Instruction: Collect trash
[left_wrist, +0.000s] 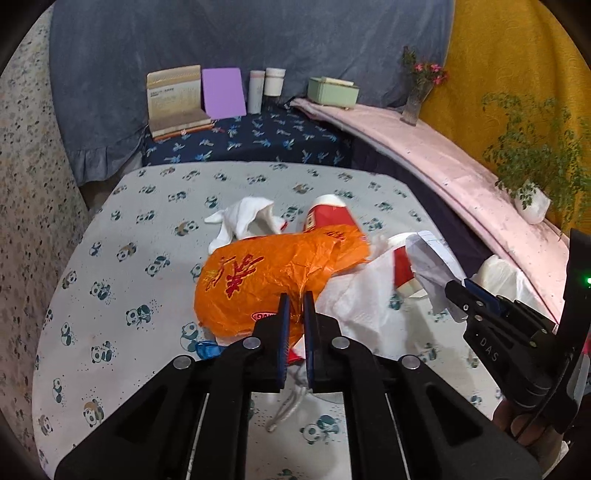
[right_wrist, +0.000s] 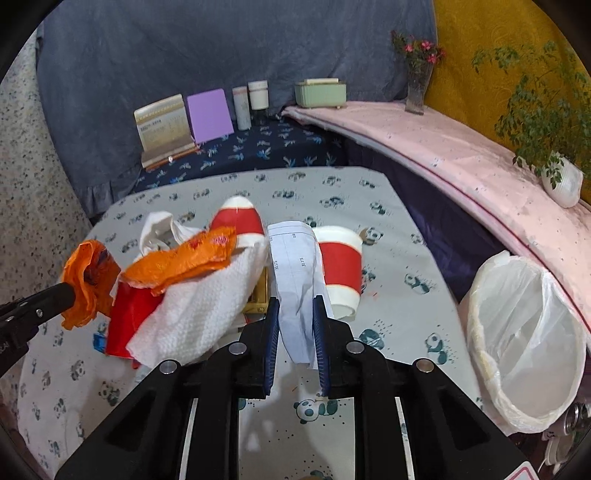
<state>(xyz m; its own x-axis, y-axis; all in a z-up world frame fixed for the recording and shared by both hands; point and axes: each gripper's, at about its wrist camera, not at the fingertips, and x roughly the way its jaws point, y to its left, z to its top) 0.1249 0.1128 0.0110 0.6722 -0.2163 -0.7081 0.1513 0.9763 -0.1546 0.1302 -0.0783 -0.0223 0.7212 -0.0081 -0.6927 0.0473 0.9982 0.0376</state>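
A pile of trash lies on the panda-print table (left_wrist: 110, 280). My left gripper (left_wrist: 296, 299) is shut on an orange plastic bag (left_wrist: 266, 273), which also shows in the right wrist view (right_wrist: 88, 280). My right gripper (right_wrist: 295, 306) is shut on a white paper slip (right_wrist: 295, 280), which also shows in the left wrist view (left_wrist: 436, 266). Two red-and-white paper cups (right_wrist: 341, 266) (right_wrist: 238, 221), a white paper towel (right_wrist: 207, 306), a red wrapper (right_wrist: 129, 317) and a crumpled white tissue (left_wrist: 240, 218) lie between them. A bin lined with a clear bag (right_wrist: 524, 332) stands at the right.
Behind the table, a dark blue surface holds a card box (left_wrist: 177, 99), a purple card (left_wrist: 223, 92) and two white bottles (left_wrist: 266, 86). A pink shelf (left_wrist: 424, 147) carries a green box (left_wrist: 332, 92), a flower vase (left_wrist: 417, 92) and a potted plant (left_wrist: 532, 173).
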